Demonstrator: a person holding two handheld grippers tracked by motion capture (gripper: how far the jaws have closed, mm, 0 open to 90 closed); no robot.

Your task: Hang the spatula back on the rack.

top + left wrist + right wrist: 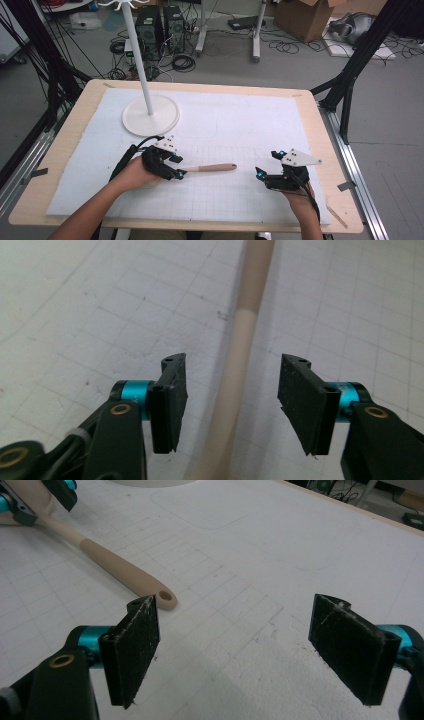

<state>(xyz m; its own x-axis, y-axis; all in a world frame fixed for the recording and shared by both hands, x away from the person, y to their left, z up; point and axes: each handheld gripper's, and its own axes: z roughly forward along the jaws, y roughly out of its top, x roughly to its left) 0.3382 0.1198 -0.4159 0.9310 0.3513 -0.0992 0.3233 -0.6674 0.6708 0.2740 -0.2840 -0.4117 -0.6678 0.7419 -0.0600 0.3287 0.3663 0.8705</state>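
Two hand-held claws work over a wooden bench [70, 140] covered by a white gridded mat [240, 125], seen from above. Toward the mat's far left stands a white stand with a round base [150, 116] and a thin upright pole [137, 55]. Beyond the bench, computer towers, cables and a cardboard box sit on the grey floor.

On the mat's near half lies a long beige utensil handle [212, 168], running left to right, its free end bearing a small hole [165, 596]. The left claw [178, 166] sits at the handle's left end; in the left gripper view its jaws stand wide apart with the handle [240, 370] passing between them, touching neither pad. What lies at the handle's far end under the claw cannot be made out.

The right claw [268, 163] hovers near the mat's right side, well apart from the handle's holed tip, jaws spread wide and holding nothing, a grey three-cornered plate [300, 158] on top
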